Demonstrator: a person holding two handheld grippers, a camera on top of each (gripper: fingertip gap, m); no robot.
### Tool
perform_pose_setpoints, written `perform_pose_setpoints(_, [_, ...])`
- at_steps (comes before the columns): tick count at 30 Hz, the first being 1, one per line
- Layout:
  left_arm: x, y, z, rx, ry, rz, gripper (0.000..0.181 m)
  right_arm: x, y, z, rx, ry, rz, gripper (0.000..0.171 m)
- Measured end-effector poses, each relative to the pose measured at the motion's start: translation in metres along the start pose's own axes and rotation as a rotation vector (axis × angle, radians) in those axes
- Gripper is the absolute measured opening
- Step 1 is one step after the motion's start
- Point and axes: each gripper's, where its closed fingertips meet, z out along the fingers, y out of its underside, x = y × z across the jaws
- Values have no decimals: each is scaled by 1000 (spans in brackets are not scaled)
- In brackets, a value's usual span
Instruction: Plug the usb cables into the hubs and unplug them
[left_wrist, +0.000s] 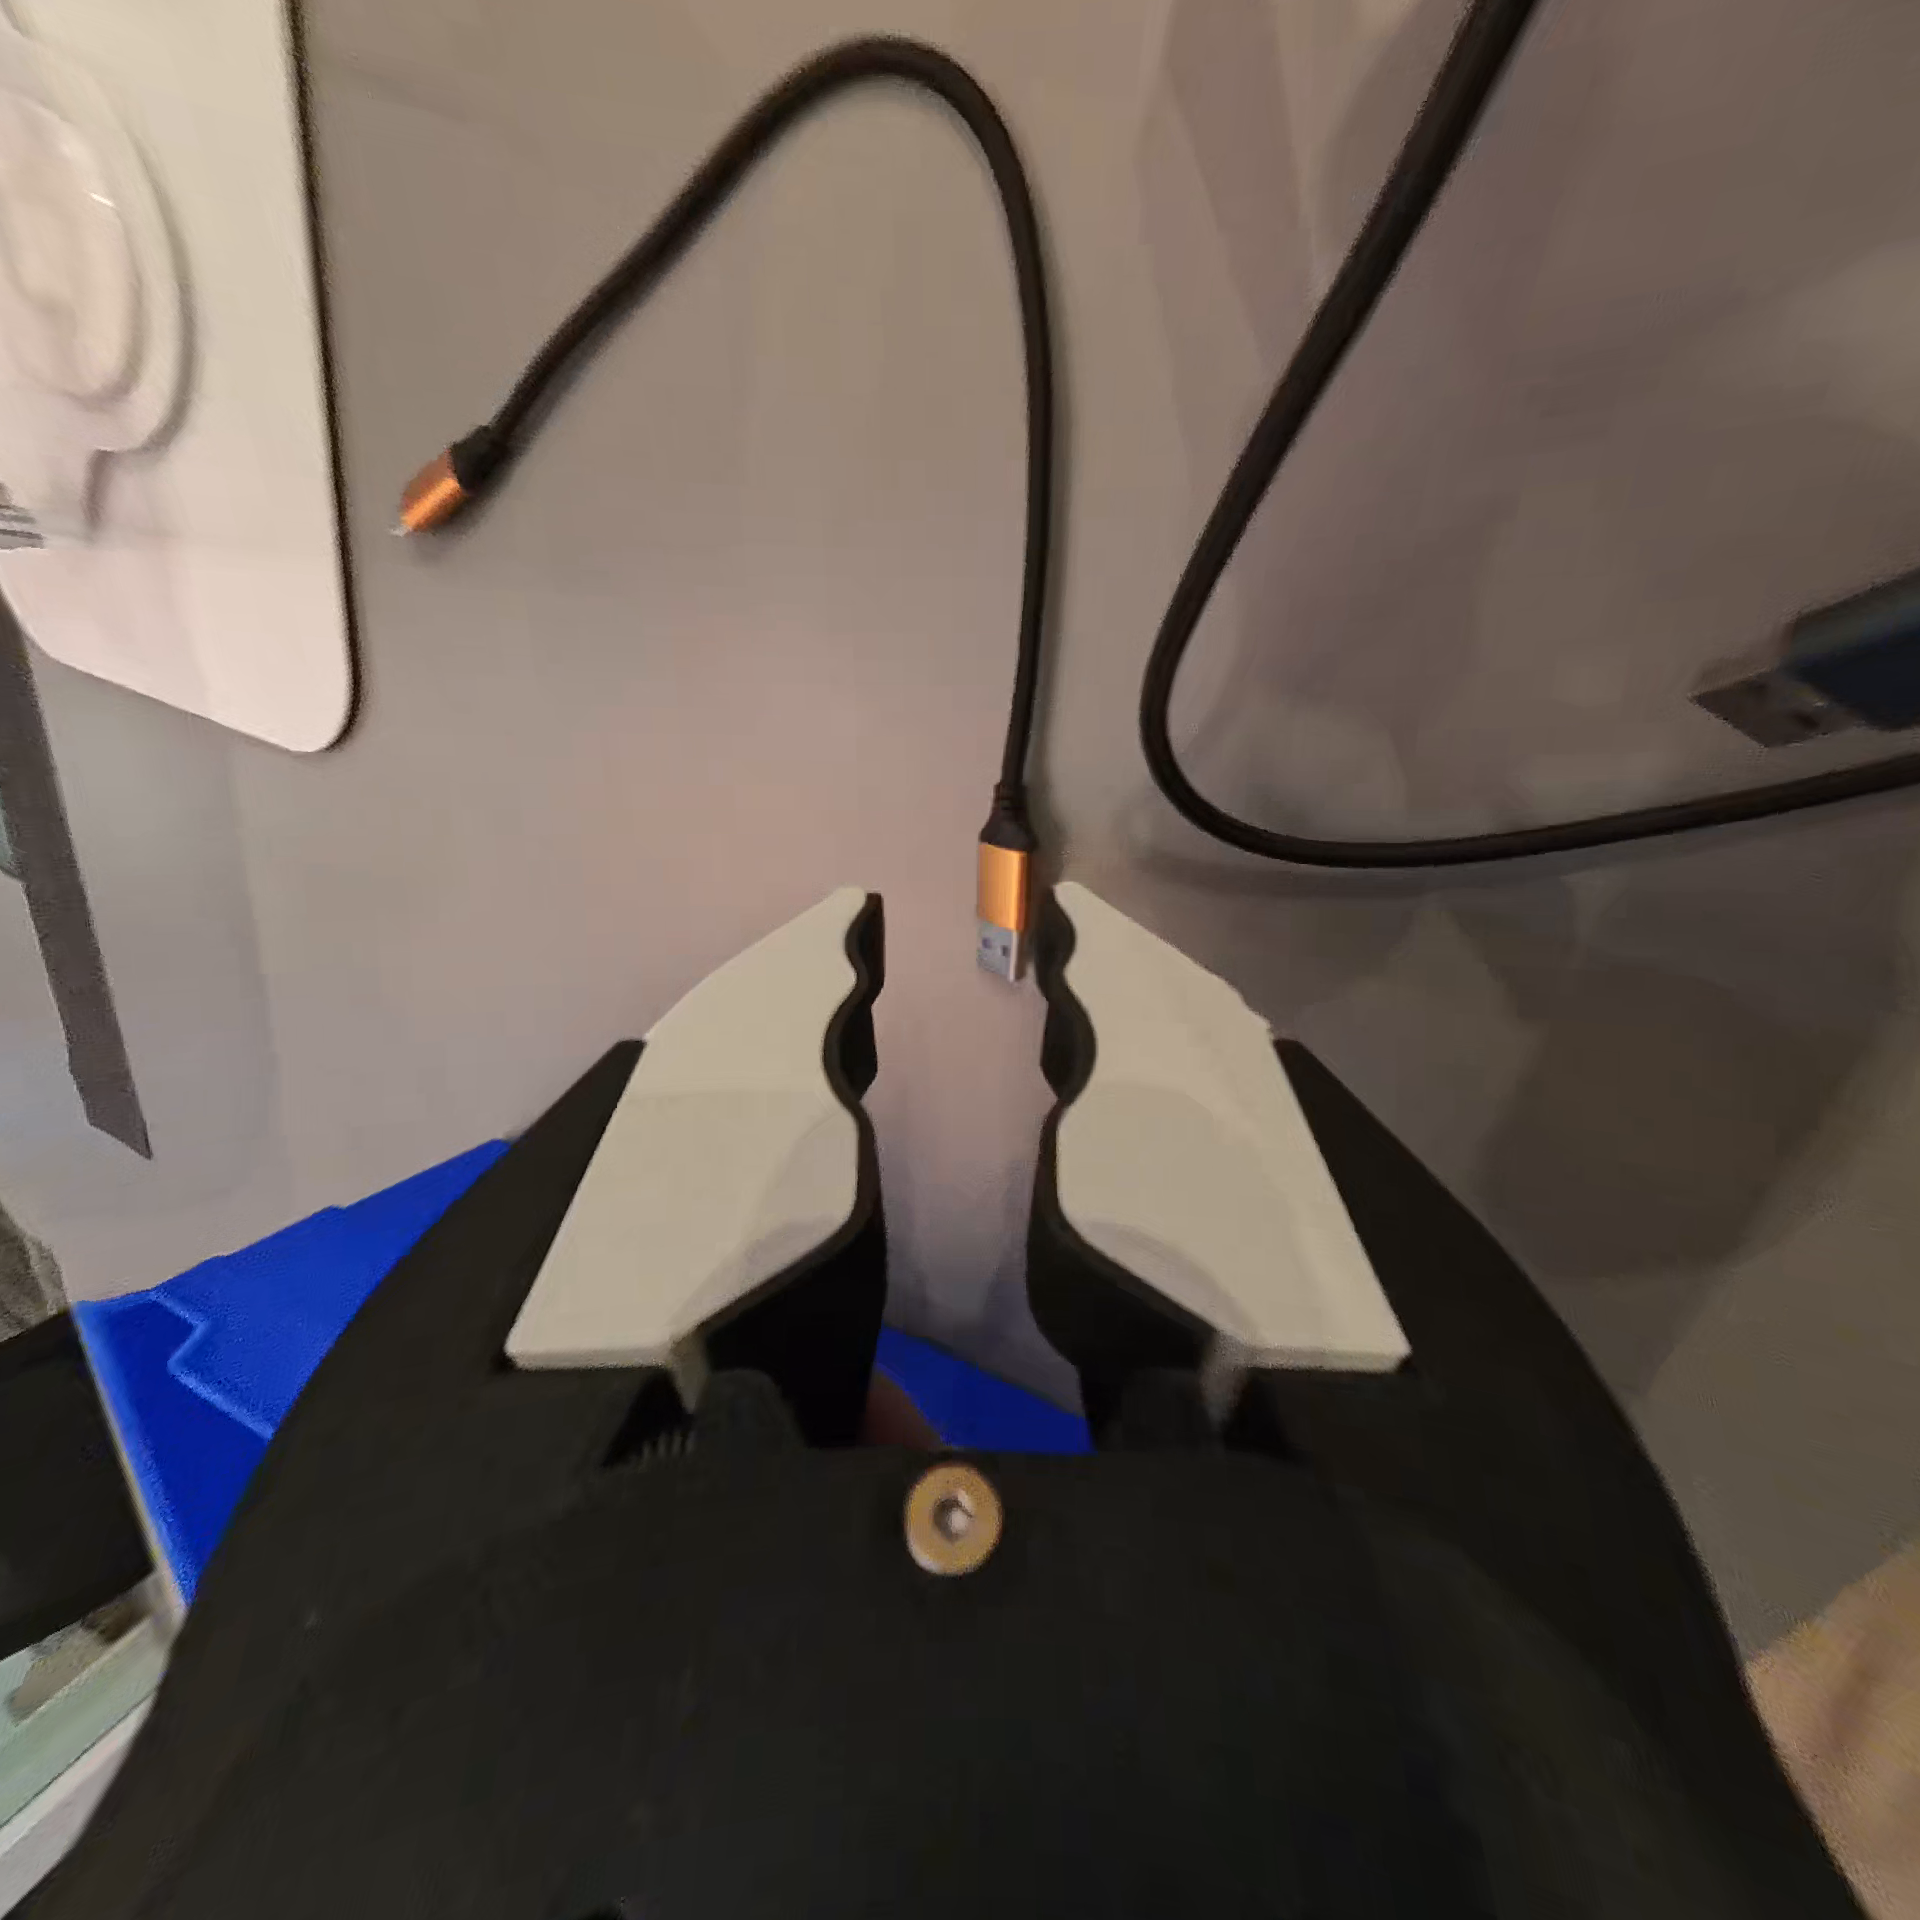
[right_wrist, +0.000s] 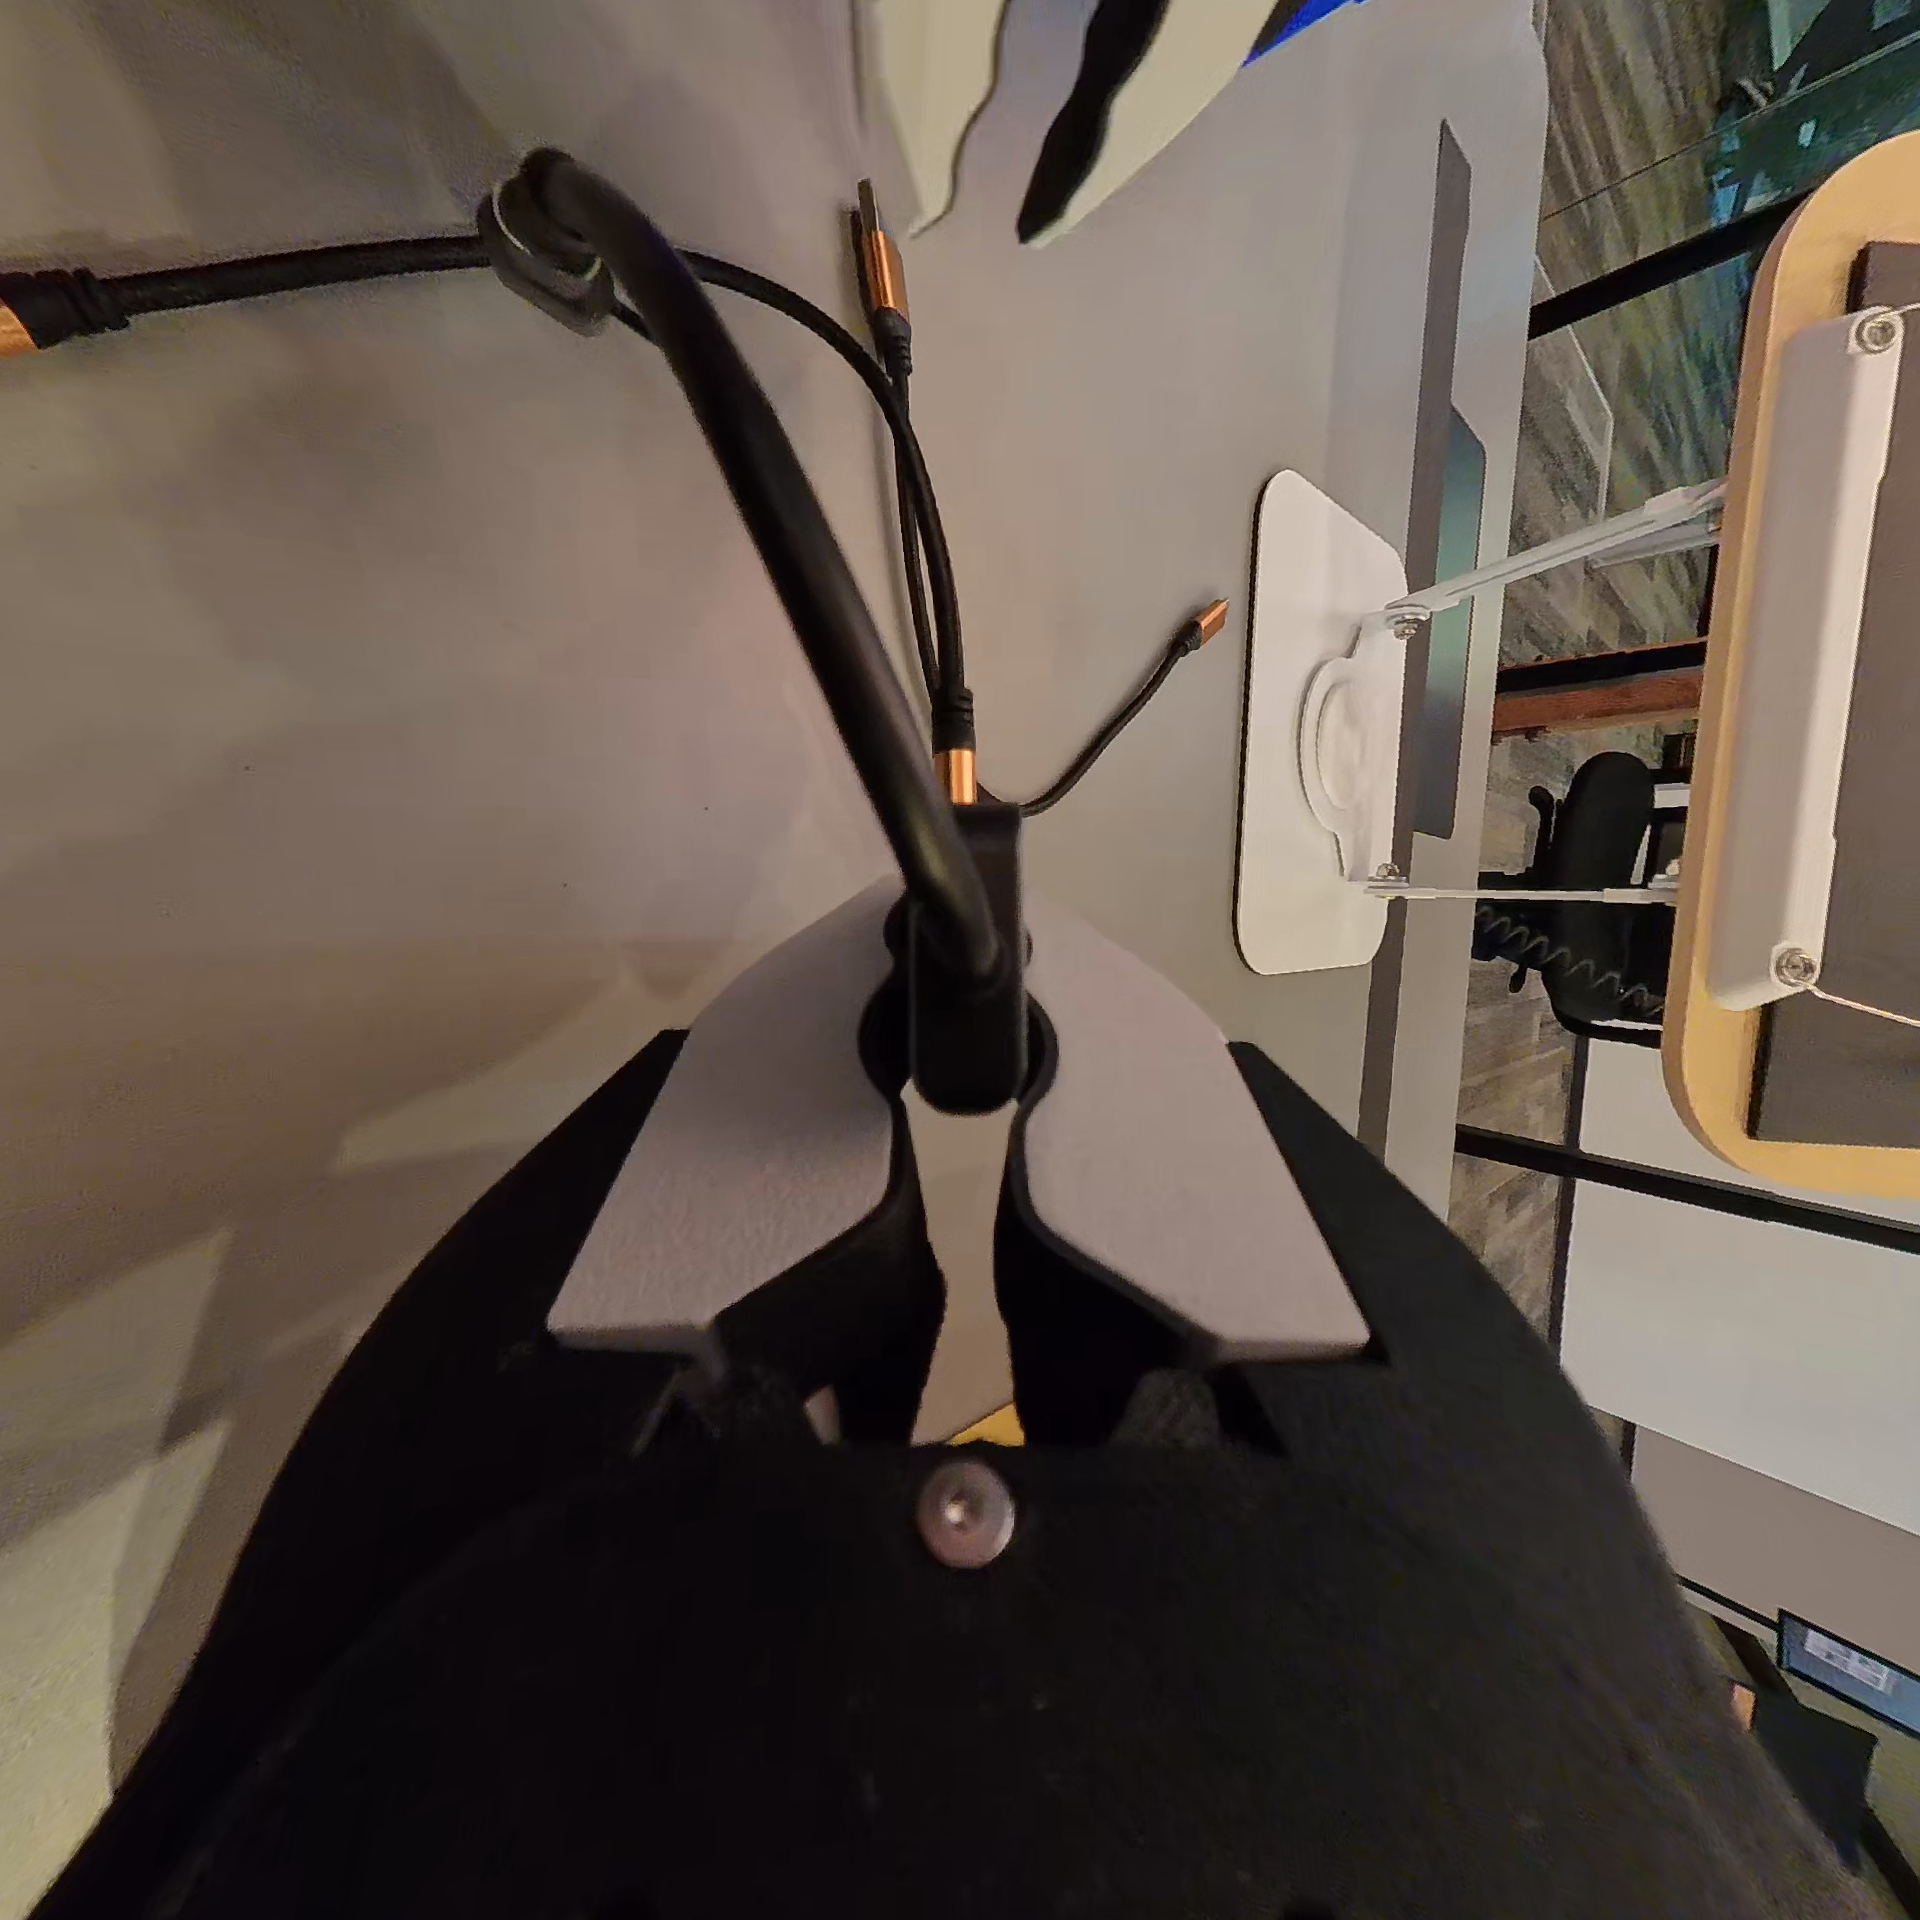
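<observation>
a white mat (left_wrist: 208, 416) with a dark edge is lying on the grey table (left_wrist: 675, 675), carrying a clear plastic holder (right_wrist: 1351, 748). a blue bin (left_wrist: 270, 1340) is sitting at the table's near edge. beyond the table, a wooden-rimmed board (right_wrist: 1745, 644) and a black office chair (right_wrist: 1600, 821) are showing.

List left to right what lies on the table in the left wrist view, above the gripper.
White mat → small orange-tipped plug → orange USB-A plug by the left gripper → black cable loop → blue connector.
</observation>
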Motion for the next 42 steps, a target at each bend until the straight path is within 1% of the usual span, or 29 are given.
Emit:
perform_pose_setpoints(3, [6, 11, 12, -88, 14, 36, 36, 1, 1, -2, 4, 1, 8, 11])
perform_pose_setpoints(6, [9, 12, 20, -106, 32, 20, 35, 1, 2, -2, 1, 4, 8, 11])
perform_pose_setpoints(7, [10, 11, 22, -107, 29, 30, 33, 1, 1, -2, 1, 3, 9, 11])
perform_pose_setpoints(11, [9, 1, 30, -93, -1, 36, 12, 1, 1, -1, 0, 1, 8, 11])
perform_pose_setpoints(14, [5, -3, 31, -93, -42, 55, 8, 2, 2, -2, 0, 5, 10, 10])
perform_pose_setpoints(16, [0, -10, 27, -41, -61, 21, 7, 2, 2, -3, 1, 8, 11, 10])
perform_pose_setpoints(19, [-19, -20, 12, 41, -148, -14, 7, 2, 3, -3, 3, 9, 12, 11])
perform_pose_setpoints(21, [-30, -29, -2, 124, -182, -57, 7, 3, 3, -3, 7, 10, 15, 11])
perform_pose_setpoints(23, [-37, -40, -18, 241, -170, -140, 7, 3, 3, -3, 9, 10, 18, 11])
perform_pose_setpoints(25, [-43, -50, -35, 366, -136, -230, 7, 3, 3, -3, 10, 13, 20, 11])
perform_pose_setpoints(26, [-47, -57, -46, 455, -120, -271, 7, 4, 2, -4, 12, 13, 23, 11])
perform_pose_setpoints(28, [-47, -76, -74, 688, -30, -347, 7, 4, 2, -4, 14, 14, 25, 11])
perform_pose_setpoints(29, [-51, -80, -85, 771, -2, -416, 7, 4, 2, -4, 14, 14, 25, 11])
perform_pose_setpoints(32, [-55, -93, -109, 1016, 160, -637, 6, 4, 1, -4, 17, 13, 28, 11])
perform_pose_setpoints(33, [-58, -93, -110, 1053, 198, -711, 6, 4, 1, -4, 17, 12, 28, 11])
perform_pose_setpoints(35, [-58, -93, -97, 1021, 281, -816, 7, 4, 1, -4, 17, 11, 28, 10])
perform_pose_setpoints(37, [-59, -92, -86, 1042, 310, -910, 6, 3, 0, -5, 19, 11, 26, 10])
perform_pose_setpoints(38, [-53, -94, -77, 1012, 342, -917, 7, 4, 0, -5, 22, 13, 25, 10])
perform_pose_setpoints(40, [-49, -94, -64, 975, 322, -924, 7, 5, -1, -6, 27, 21, 23, 11])
perform_pose_setpoints(42, [-46, -95, -58, 950, 348, -957, 6, 6, -2, -7, 33, 29, 24, 11])
